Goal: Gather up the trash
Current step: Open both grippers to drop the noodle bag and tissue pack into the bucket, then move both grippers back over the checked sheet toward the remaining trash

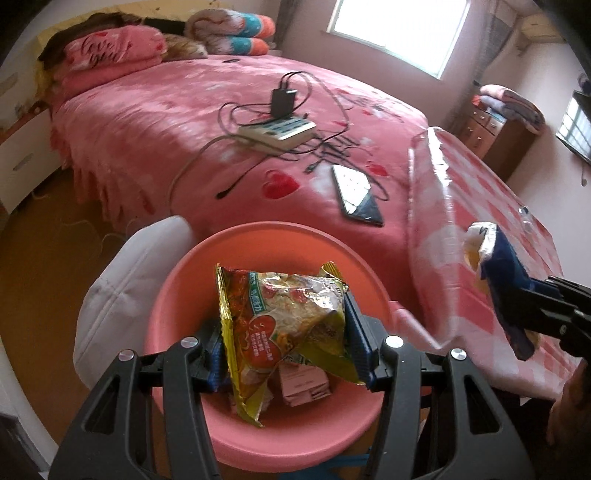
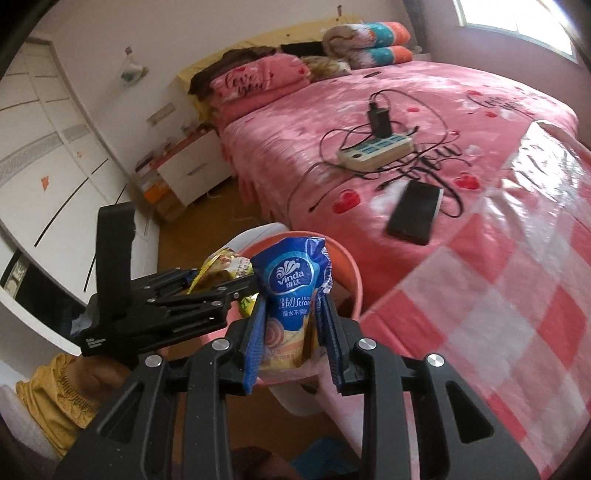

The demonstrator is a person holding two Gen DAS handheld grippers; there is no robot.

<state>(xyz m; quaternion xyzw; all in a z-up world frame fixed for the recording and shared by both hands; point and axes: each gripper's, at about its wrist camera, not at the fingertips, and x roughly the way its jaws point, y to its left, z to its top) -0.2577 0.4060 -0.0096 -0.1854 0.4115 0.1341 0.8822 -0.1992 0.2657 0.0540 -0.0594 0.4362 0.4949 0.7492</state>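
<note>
Left claw (image 1: 284,343) clamped on snack wrapper (image 1: 288,325) directly above pink bin (image 1: 258,439); right claw (image 2: 291,332), clamped on tissue packet (image 2: 291,295), beside its rim.

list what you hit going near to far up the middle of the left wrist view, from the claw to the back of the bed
left claw shut on the yellow snack wrapper → pink bin rim → phone → power strip → black charger → rolled blankets

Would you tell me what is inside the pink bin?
Inside the pink bin lie pale pink paper packets. The snack wrapper in the left gripper hides the rest.
</note>
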